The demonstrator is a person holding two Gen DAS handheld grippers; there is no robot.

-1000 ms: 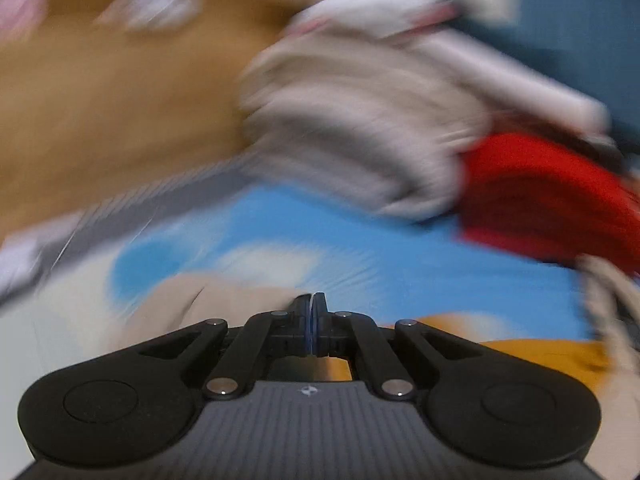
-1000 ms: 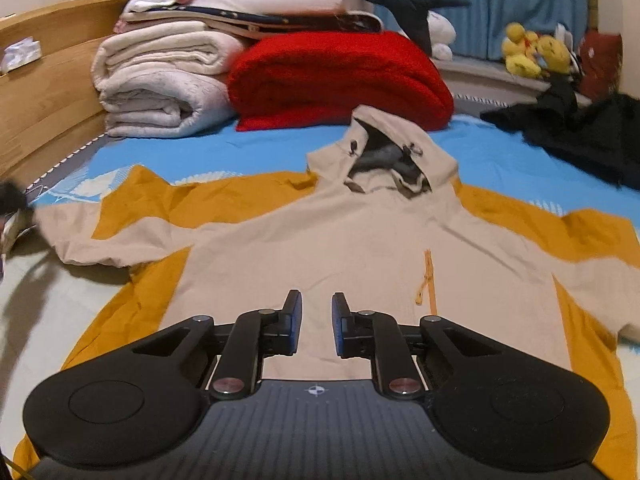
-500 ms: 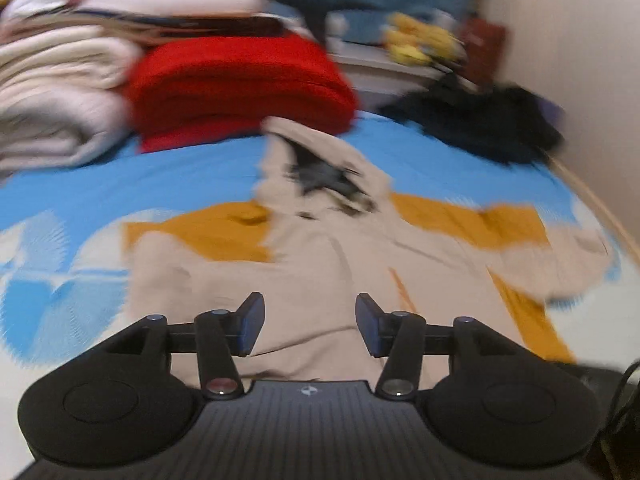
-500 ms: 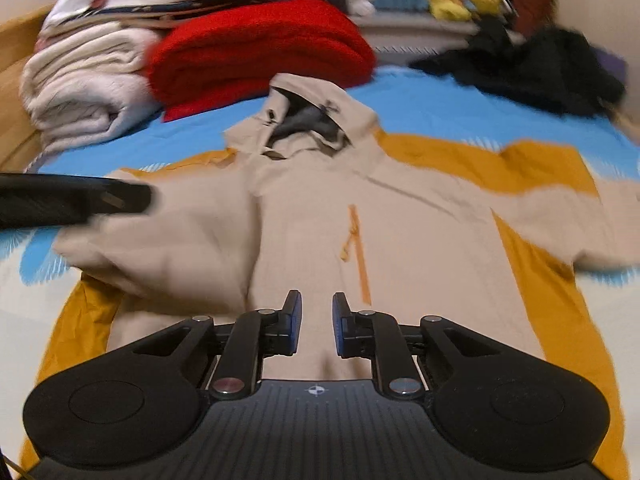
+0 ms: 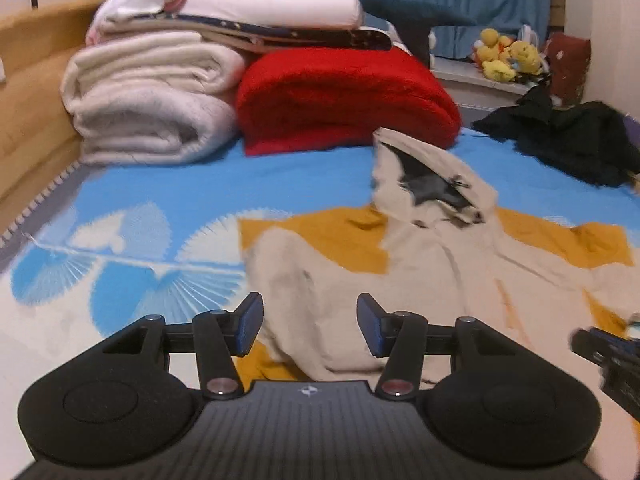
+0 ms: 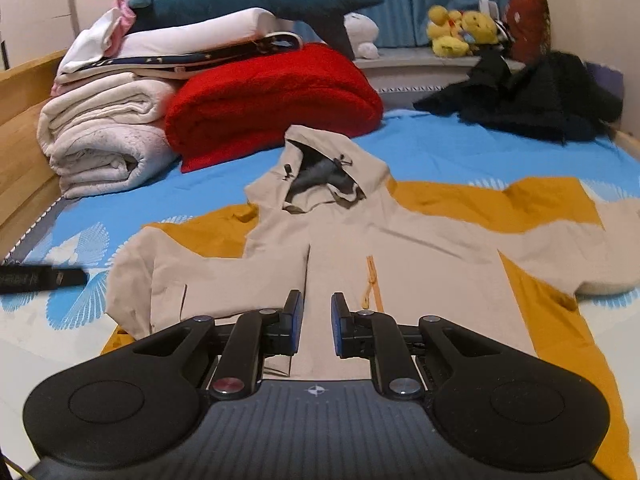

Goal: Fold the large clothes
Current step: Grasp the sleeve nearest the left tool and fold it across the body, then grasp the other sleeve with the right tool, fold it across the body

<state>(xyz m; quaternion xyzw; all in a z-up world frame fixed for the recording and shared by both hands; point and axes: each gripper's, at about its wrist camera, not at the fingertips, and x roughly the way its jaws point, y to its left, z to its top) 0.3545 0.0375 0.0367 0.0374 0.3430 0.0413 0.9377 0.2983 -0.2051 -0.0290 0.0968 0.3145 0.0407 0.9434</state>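
A beige hooded jacket with mustard-yellow panels (image 6: pixel 404 256) lies front-up on a blue bedsheet printed with white fan shapes (image 6: pixel 460 148), hood toward the far end. In the right wrist view its near-left sleeve is folded in over the chest, while the other sleeve stretches out flat to the right; an orange chest zip (image 6: pixel 370 280) shows beside the centre line. The left wrist view shows the same jacket (image 5: pixel 400 264) from its folded side, the doubled sleeve bunched just ahead of the fingers, and it alone catches the other tool as a dark blur at the right edge.

The left gripper (image 5: pixel 310 328) hangs above that fold with fingers spread wide, holding nothing. The right gripper (image 6: pixel 316 324) sits over the jacket's lower front, fingers parted by a narrow gap, empty.

Beyond the hood lie a folded red fleece blanket (image 6: pixel 272 96), rolled white quilts (image 6: pixel 104 136), and a heap of black clothing (image 6: pixel 528 96) to the right.
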